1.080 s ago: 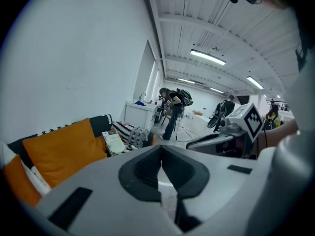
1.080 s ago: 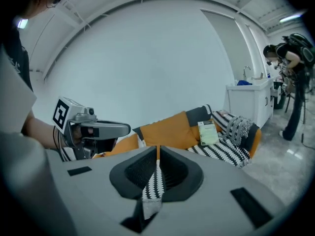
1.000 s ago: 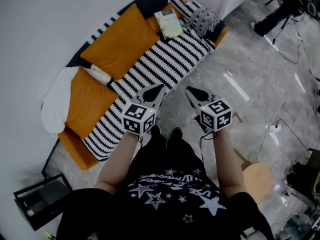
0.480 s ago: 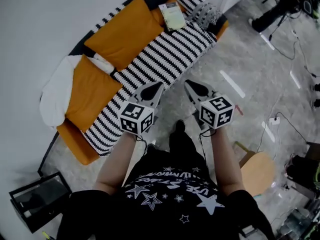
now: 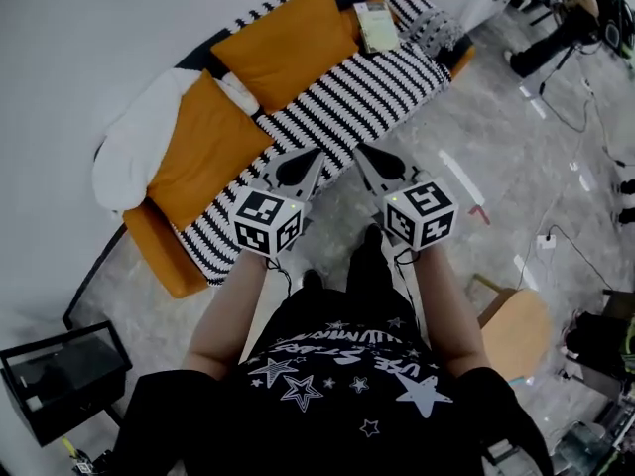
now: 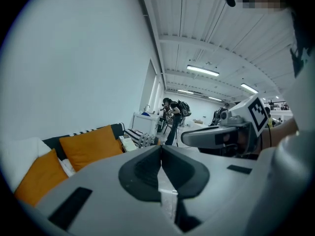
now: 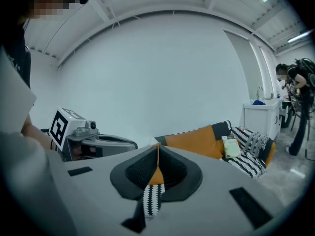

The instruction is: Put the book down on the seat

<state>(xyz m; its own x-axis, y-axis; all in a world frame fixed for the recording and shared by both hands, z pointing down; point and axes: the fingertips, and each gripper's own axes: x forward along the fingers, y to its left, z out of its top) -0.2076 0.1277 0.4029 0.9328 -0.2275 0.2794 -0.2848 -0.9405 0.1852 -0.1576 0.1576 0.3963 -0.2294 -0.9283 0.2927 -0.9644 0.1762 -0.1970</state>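
The book [image 5: 376,26], pale green, rests against the backrest at the far right end of the sofa seat [image 5: 337,107], a black-and-white striped cover. It also shows small in the left gripper view [image 6: 129,144] and the right gripper view [image 7: 230,145]. My left gripper [image 5: 310,162] and right gripper [image 5: 371,160] hang side by side over the floor in front of the sofa, far from the book. Both are shut with nothing between the jaws, as seen along the left gripper [image 6: 161,149] and the right gripper [image 7: 157,149].
Orange cushions [image 5: 288,43] and a white pillow [image 5: 139,147] line the sofa back. A round wooden stool [image 5: 516,335] stands at my right and a black glass case [image 5: 60,375] at my left. Cables [image 5: 585,97] trail across the grey floor. A white cabinet [image 7: 261,119] and people stand beyond the sofa's right end.
The sofa and book have slid up and right in the head view while the person's feet shift. Both grippers stay shut and empty, held in front of the body.
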